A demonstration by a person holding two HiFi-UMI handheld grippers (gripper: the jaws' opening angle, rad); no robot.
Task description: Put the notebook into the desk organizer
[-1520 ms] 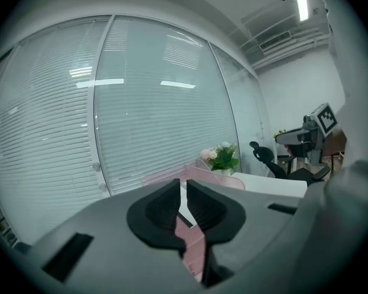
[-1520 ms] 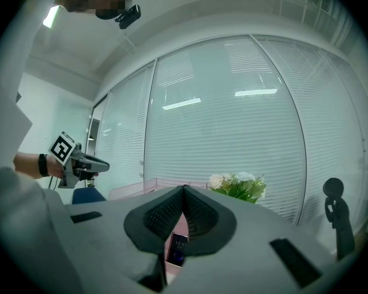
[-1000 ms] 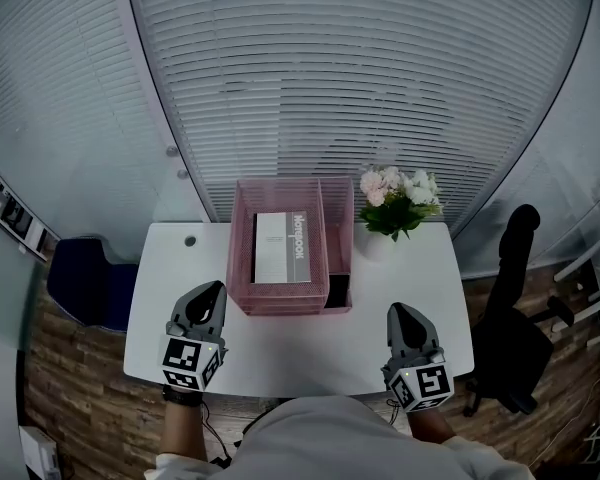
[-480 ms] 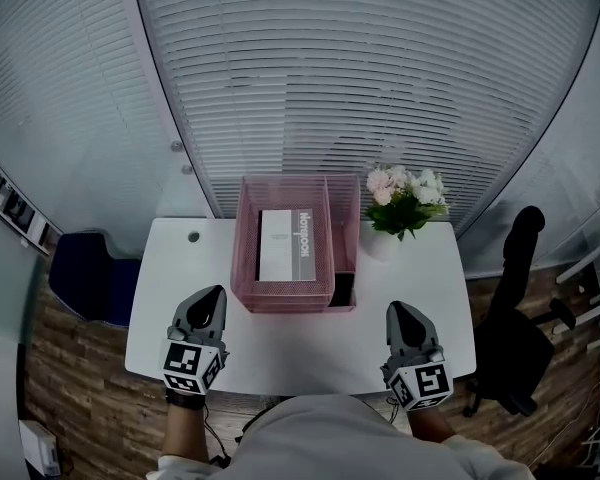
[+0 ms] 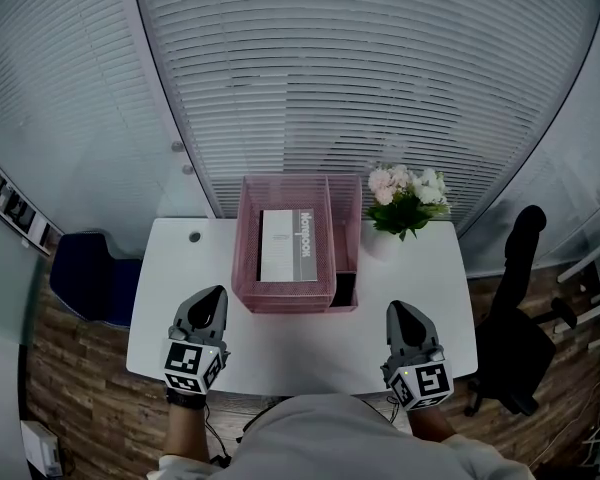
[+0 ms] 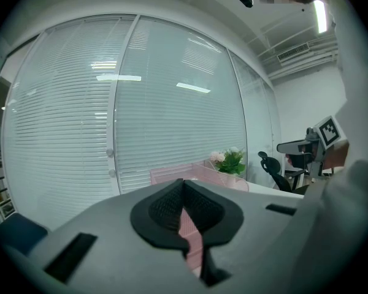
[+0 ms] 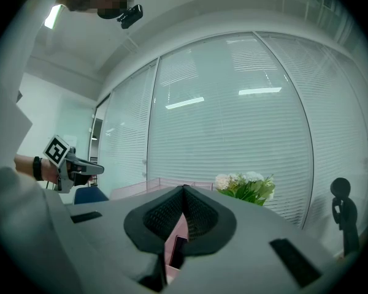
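Note:
A grey-and-white notebook (image 5: 288, 245) lies flat inside the pink mesh desk organizer (image 5: 249, 291) at the back middle of the white desk (image 5: 280, 343). My left gripper (image 5: 212, 293) hovers over the desk's front left, short of the organizer, jaws shut and empty. My right gripper (image 5: 394, 310) hovers at the front right, also shut with nothing held. In the left gripper view the organizer (image 6: 196, 173) shows beyond the closed left gripper (image 6: 183, 182). In the right gripper view the organizer (image 7: 138, 188) peeks past the closed right gripper (image 7: 183, 188).
A vase of white and pink flowers (image 5: 402, 201) stands at the desk's back right. A dark phone-like object (image 5: 345, 288) leans in the organizer's right slot. A black office chair (image 5: 515, 313) sits right of the desk, a blue seat (image 5: 85, 278) to its left. Blinds cover the glass wall behind.
Both grippers stay in place over the front of the desk. The head view shifted slightly; the left gripper view has turned a little.

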